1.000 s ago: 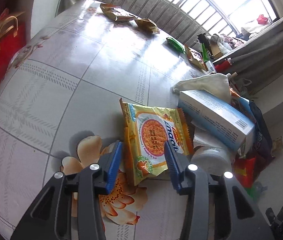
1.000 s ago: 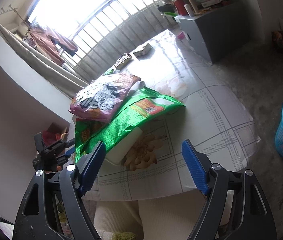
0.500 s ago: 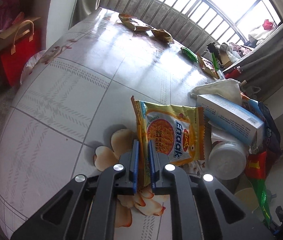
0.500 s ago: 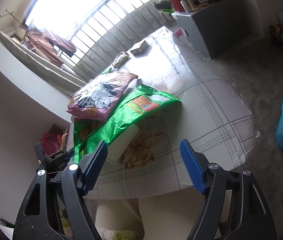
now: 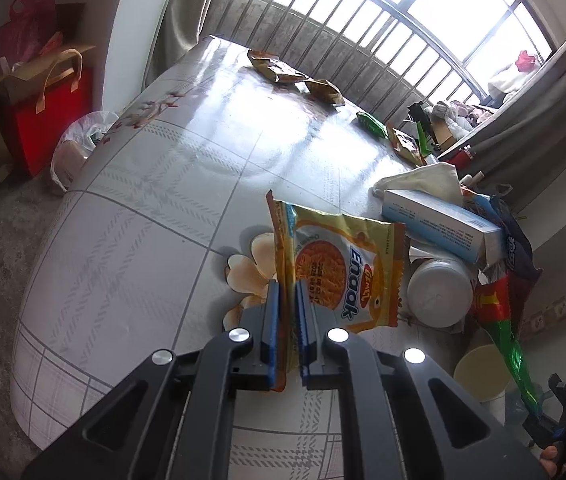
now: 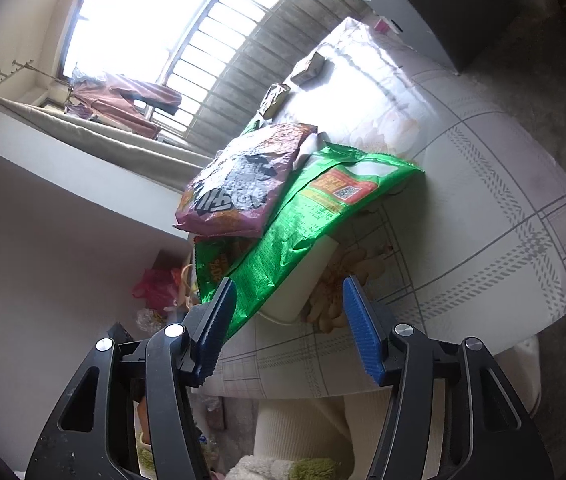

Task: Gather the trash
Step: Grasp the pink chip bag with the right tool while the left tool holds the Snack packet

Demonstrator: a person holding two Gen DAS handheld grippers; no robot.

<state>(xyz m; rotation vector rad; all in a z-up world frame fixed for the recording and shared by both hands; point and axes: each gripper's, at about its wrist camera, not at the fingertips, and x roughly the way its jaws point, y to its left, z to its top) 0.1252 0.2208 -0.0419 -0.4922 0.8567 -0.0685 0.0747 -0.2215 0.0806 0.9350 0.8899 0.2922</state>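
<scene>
Noodle packet now pinched at its near edge in the just-closed left hand-held gripper, lifted off the desk, so pickup looks done; long axis runs forward-right from the pads; right hand-held gripper, jaws narrowing, empty, green bag just ahead.

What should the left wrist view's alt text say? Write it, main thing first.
The left gripper is shut on the edge of a yellow noodle wrapper above a tiled tablecloth. A blue-white box, a white tub and more wrappers lie to the right.
</scene>
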